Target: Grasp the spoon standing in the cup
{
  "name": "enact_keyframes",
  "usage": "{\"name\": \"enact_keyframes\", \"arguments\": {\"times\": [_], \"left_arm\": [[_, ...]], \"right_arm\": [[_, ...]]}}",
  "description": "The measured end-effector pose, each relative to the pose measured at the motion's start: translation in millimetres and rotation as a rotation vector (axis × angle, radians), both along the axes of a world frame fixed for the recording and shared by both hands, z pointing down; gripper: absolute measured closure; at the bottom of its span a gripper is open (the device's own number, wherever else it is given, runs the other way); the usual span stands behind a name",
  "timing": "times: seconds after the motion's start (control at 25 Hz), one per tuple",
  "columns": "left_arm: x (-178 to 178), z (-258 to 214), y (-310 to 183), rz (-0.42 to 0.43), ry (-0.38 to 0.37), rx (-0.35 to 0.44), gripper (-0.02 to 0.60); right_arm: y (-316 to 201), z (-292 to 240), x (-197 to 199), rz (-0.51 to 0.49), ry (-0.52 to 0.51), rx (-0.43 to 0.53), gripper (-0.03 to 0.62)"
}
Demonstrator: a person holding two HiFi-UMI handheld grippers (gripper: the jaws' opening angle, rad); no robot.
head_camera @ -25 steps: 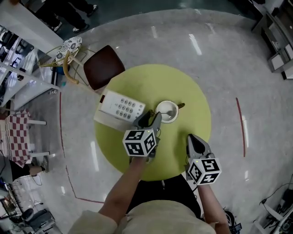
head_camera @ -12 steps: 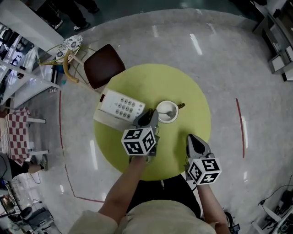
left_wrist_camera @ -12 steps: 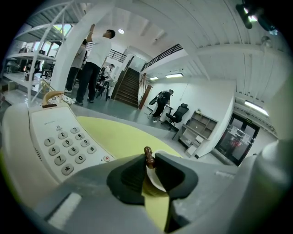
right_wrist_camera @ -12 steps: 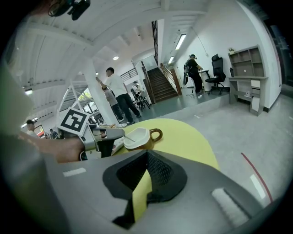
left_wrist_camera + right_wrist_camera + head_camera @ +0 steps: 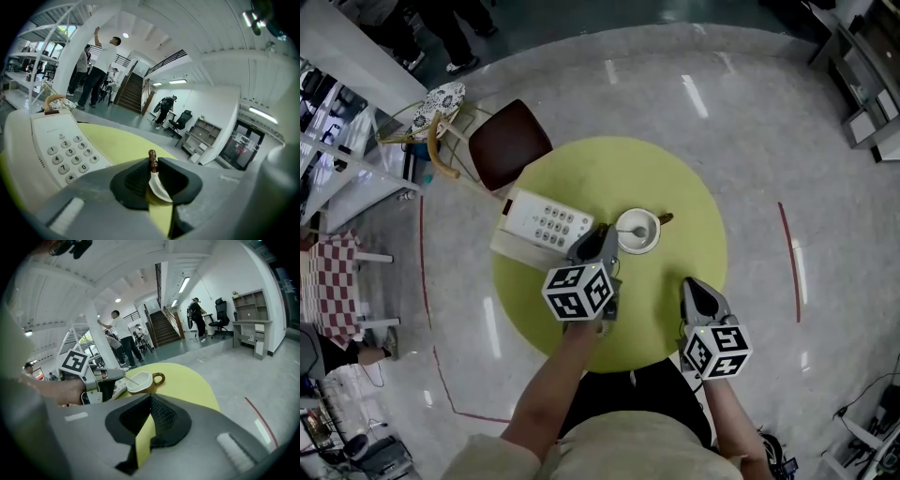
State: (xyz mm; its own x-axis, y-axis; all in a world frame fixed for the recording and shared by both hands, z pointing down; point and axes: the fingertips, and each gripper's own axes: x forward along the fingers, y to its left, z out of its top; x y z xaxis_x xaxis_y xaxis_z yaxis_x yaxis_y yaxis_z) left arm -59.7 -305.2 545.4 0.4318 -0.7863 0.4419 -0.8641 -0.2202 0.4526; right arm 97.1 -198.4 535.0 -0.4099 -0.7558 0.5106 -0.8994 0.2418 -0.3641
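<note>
The round yellow-green table (image 5: pixel 581 169) lies open along its upper and right edges. At centre frame the spoon (image 5: pixel 631 231) stands in the cup (image 5: pixel 654 237) — the left gripper (image 5: pixel 605 232), jaws just closing, clamps its handle, with the telephone (image 5: pixel 546 221) just to the left. The right gripper (image 5: pixel 692 284), jaws together on nothing, sits at the lower-right rim.

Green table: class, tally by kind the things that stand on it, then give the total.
telephone: 1
cup: 1
spoon: 1
Total: 3

Bright, even overhead light, glare streaks on the floor (image 5: pixel 750 141), fisheye warp with dark corners.
</note>
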Motion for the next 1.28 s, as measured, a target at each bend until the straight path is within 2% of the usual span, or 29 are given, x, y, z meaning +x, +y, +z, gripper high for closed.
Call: {"name": "enact_keyframes", "arguments": {"times": [0.64,1.28], "left_arm": [[-4,-63,15,0.024,0.050,0.135,0.529],[8,-83,55,0.102,0.079,0.165,0.529]], "right_arm": [[17,-21,-1,0.031,0.009,0.058,0.592],[40,-44,7,0.068,0.031,0.119,0.592]]}}
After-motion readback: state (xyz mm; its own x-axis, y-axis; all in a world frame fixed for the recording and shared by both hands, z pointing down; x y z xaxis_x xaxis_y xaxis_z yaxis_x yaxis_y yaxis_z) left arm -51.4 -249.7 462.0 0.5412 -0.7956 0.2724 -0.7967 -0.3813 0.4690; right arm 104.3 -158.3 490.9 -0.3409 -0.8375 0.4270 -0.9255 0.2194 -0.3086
